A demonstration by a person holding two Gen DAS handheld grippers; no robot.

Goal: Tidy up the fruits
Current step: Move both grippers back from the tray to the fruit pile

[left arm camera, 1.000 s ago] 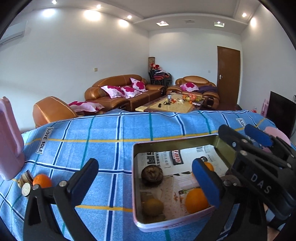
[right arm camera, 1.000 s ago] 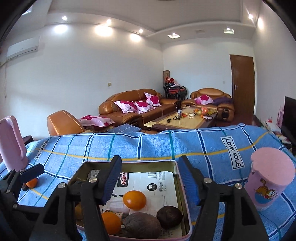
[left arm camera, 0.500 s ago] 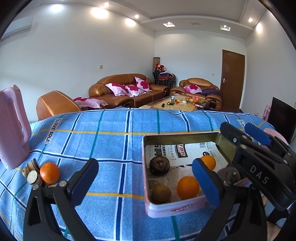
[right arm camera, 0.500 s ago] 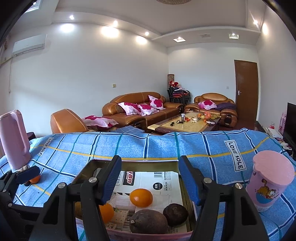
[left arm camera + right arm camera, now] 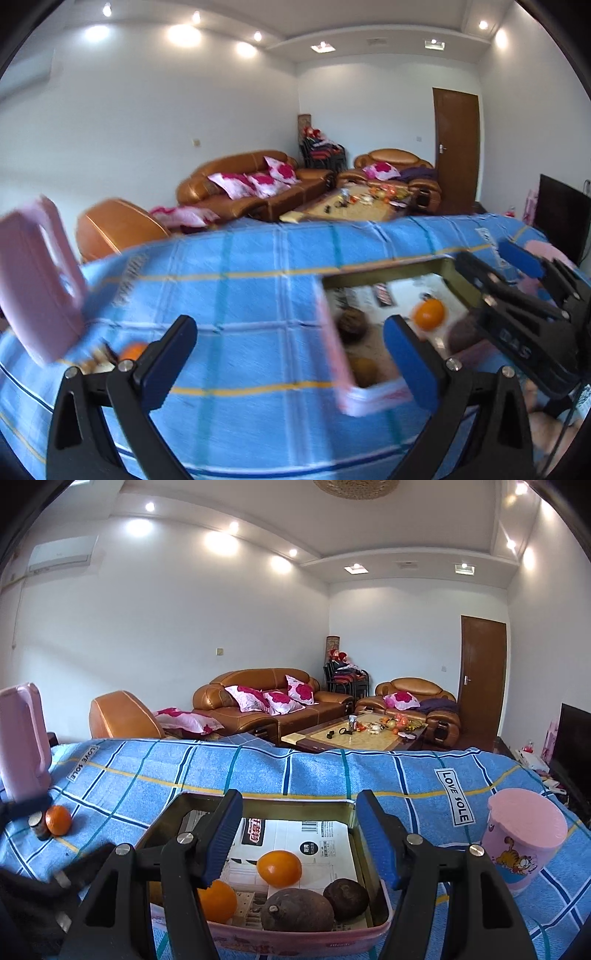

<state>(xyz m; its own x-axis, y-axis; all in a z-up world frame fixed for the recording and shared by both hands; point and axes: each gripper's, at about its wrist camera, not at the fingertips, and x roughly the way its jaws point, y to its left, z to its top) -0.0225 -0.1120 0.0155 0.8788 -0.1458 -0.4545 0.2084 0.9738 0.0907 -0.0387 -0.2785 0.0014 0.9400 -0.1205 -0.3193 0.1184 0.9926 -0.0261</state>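
Note:
An open pink-walled tin (image 5: pixel 365 853) lined with printed paper lies on the blue plaid cloth. It holds two oranges (image 5: pixel 279 867) (image 5: pixel 218 901) and dark brown fruits (image 5: pixel 297 910) (image 5: pixel 345 893). My right gripper (image 5: pixel 301 836) hovers open over the tin's near half, with nothing between its blue pads. My left gripper (image 5: pixel 288 362) is open too, over bare cloth left of the tin (image 5: pixel 332 332). A loose orange (image 5: pixel 133 350) (image 5: pixel 58 819) lies just beyond its left finger, beside small brown pieces (image 5: pixel 38 825). The left wrist view is motion-blurred.
A tall pink jug (image 5: pixel 22 746) stands at the table's left end near the loose orange. A pink cartoon cup (image 5: pixel 524 845) stands right of the tin. The left gripper's fingers (image 5: pixel 88 860) show dark and blurred at lower left. Sofas and a coffee table lie beyond the far edge.
The left gripper has swung left, away from the tin and towards the jug and loose orange. The right gripper has eased back a little over the tin, still equally wide.

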